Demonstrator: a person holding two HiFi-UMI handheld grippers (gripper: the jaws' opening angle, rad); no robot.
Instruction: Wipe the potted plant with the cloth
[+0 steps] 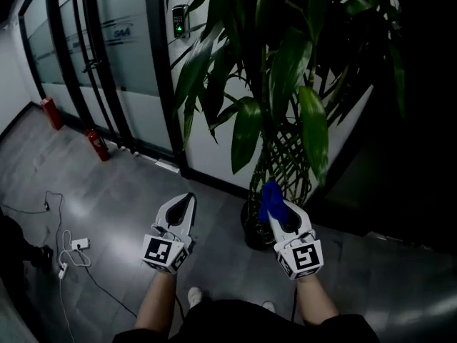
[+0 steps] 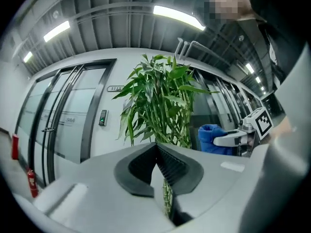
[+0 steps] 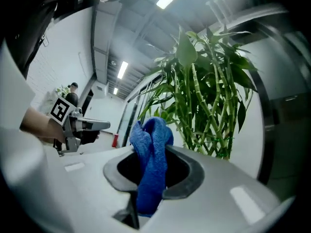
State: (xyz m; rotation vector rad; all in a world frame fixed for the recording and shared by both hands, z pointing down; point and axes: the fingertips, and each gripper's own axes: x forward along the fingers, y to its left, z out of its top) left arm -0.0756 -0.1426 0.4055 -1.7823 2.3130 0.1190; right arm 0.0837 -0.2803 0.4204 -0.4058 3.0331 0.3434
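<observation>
A tall potted plant (image 1: 278,84) with long green leaves stands in a dark pot (image 1: 255,227) against the wall. It also shows ahead in the left gripper view as the plant (image 2: 160,101) and in the right gripper view as the plant (image 3: 204,96). My right gripper (image 1: 275,204) is shut on a blue cloth (image 1: 271,197), held low beside the pot; the cloth (image 3: 151,164) bunches up between its jaws. My left gripper (image 1: 187,204) hangs left of the pot, its jaws closed together with nothing between them.
Glass doors (image 1: 93,56) with dark frames run along the back left, two red fire extinguishers (image 1: 98,145) at their base. White cables and a power strip (image 1: 77,244) lie on the grey floor at left. A card reader (image 1: 178,20) is mounted on the wall.
</observation>
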